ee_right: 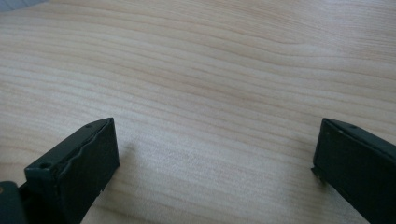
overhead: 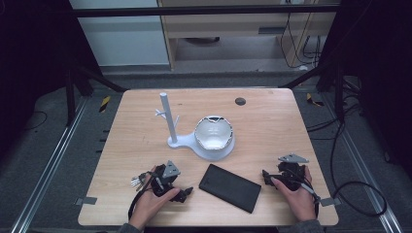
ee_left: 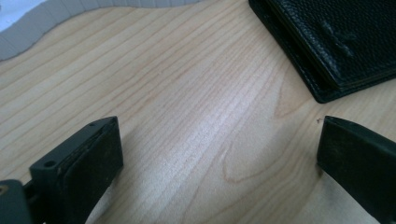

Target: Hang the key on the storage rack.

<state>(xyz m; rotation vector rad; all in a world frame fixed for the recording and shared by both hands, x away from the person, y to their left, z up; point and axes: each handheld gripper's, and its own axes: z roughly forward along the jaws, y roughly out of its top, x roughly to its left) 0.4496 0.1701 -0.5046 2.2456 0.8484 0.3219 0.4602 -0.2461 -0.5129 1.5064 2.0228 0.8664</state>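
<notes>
A black wallet point(overhead: 229, 187) lies flat on the table point(overhead: 272, 126), near its front edge and turned at a slant, between the two grippers and touched by neither. The left gripper point(overhead: 183, 194) rests on the table just left of the wallet, held in the person's left hand point(overhead: 148, 206); its jaws stand wide apart with only bare wood between them, and in the left gripper view point(ee_left: 219, 154) a corner of the wallet point(ee_left: 327, 42) lies just ahead of the jaw at the right of that view, apart from it. The right gripper point(overhead: 266, 177) sits just right of the wallet, held in the right hand point(overhead: 297, 196), and points toward it; in the right gripper view point(ee_right: 215, 154) its jaws are spread wide as well, over bare wood. Behind the wallet, toward the table's middle, stands a white stand point(overhead: 170, 121) with an upright post and short pegs, and on its base a white bowl point(overhead: 214, 132) rests tilted.
</notes>
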